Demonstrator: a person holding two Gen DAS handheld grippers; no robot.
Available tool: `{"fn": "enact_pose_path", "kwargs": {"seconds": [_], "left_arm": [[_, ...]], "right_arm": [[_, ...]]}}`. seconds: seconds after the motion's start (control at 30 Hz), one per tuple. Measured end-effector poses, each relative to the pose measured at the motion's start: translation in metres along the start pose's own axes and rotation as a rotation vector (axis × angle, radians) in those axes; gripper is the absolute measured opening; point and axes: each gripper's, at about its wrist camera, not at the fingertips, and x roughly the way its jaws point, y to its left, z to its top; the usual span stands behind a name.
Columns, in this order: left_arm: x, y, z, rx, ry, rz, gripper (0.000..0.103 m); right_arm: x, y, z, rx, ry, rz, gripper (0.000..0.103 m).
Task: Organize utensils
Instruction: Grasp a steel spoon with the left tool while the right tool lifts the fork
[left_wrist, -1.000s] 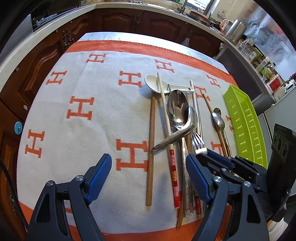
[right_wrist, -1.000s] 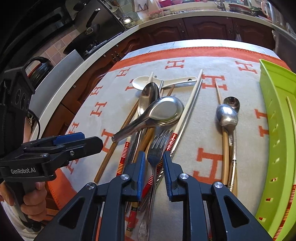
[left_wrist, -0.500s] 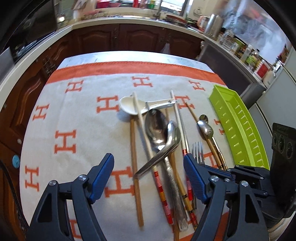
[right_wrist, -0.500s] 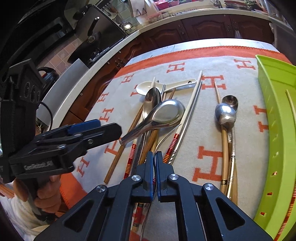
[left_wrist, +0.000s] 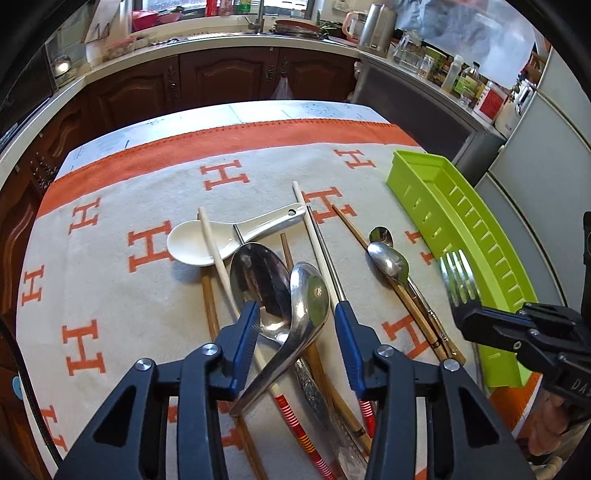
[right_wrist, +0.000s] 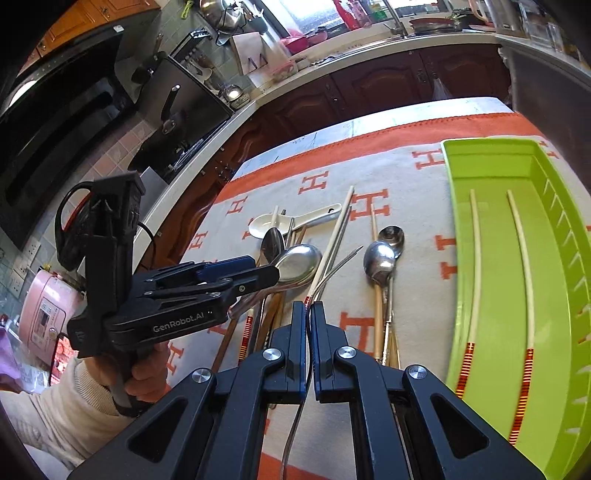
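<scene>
Right gripper (right_wrist: 307, 325) is clamped on the fork (right_wrist: 332, 267), which is lifted clear of the pile and just beside the tray (right_wrist: 452, 258). Keep the fork level, carry it over the rim, lay it parallel to the two chopsticks (right_wrist: 476, 258) inside.

Left gripper (left_wrist: 293, 325), jaws apart and just closing, straddles the steel spoon (left_wrist: 308, 299) without pressing it.

Steel spoons on the cloth: four. White spoon (left_wrist: 195, 245): one.

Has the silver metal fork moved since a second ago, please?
Yes. The silver metal fork has left the utensil pile; shut in the right gripper, it is lifted off the cloth, now beside the green plastic tray.
</scene>
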Motion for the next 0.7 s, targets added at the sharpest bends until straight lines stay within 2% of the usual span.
{"fn": "enact_pose_path", "kwargs": {"seconds": [0.1, 0.17, 0.27, 0.4, 0.57, 0.7], "left_arm": [[0.007, -0.003, 0.000, 0.016, 0.018, 0.011, 0.039], [0.012, -0.004, 0.000, 0.021, 0.036, 0.018, 0.030], [0.014, -0.006, -0.001, 0.027, 0.043, 0.019, 0.025], [0.015, -0.010, -0.002, 0.034, 0.048, 0.026, 0.023], [0.013, -0.016, -0.003, 0.013, 0.051, 0.024, 0.004], [0.017, -0.017, -0.005, -0.029, 0.066, 0.015, 0.003]], "right_arm": [[-0.004, -0.004, -0.001, 0.009, -0.002, 0.007, 0.003], [-0.007, -0.006, -0.003, 0.011, -0.005, 0.009, 0.003], [-0.008, -0.007, -0.004, 0.016, -0.008, 0.013, 0.003], [-0.010, -0.009, -0.006, 0.024, -0.011, 0.019, 0.003], [-0.012, -0.011, -0.007, 0.040, -0.017, 0.028, 0.003], [-0.016, -0.014, -0.008, 0.054, -0.024, 0.031, 0.003]]}}
